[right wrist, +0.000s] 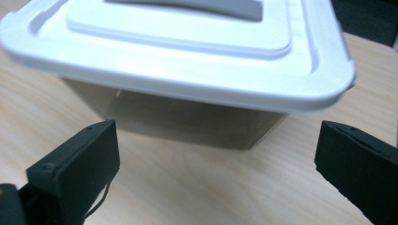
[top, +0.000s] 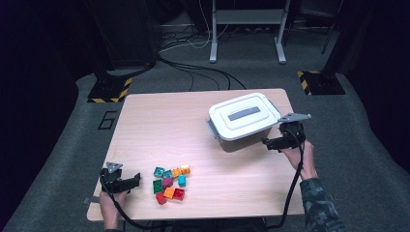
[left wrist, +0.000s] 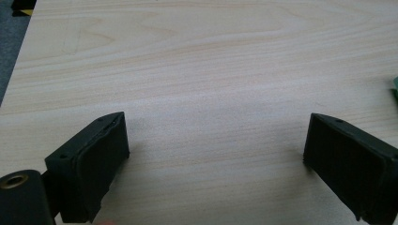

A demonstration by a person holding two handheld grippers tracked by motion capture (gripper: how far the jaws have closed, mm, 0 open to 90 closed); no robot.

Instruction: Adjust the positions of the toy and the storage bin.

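Observation:
A clear plastic box with a white lid (top: 244, 116) stands at the right back of the wooden table (top: 159, 125). Its lid, with a grey handle, is on. In the right gripper view the box (right wrist: 187, 61) sits just ahead of the jaws. My right gripper (top: 267, 143) is open, low by the box's front right corner. A cluster of several coloured bricks (top: 170, 183) lies near the front middle. My left gripper (top: 137, 180) is open at the front left, left of the bricks, with bare table (left wrist: 211, 93) between its jaws.
A green brick's edge (left wrist: 395, 89) peeks in at the right of the left gripper view. Beyond the table lie floor cables (top: 203, 72), a desk frame (top: 246, 29) and two stand bases with hazard stripes (top: 110, 89).

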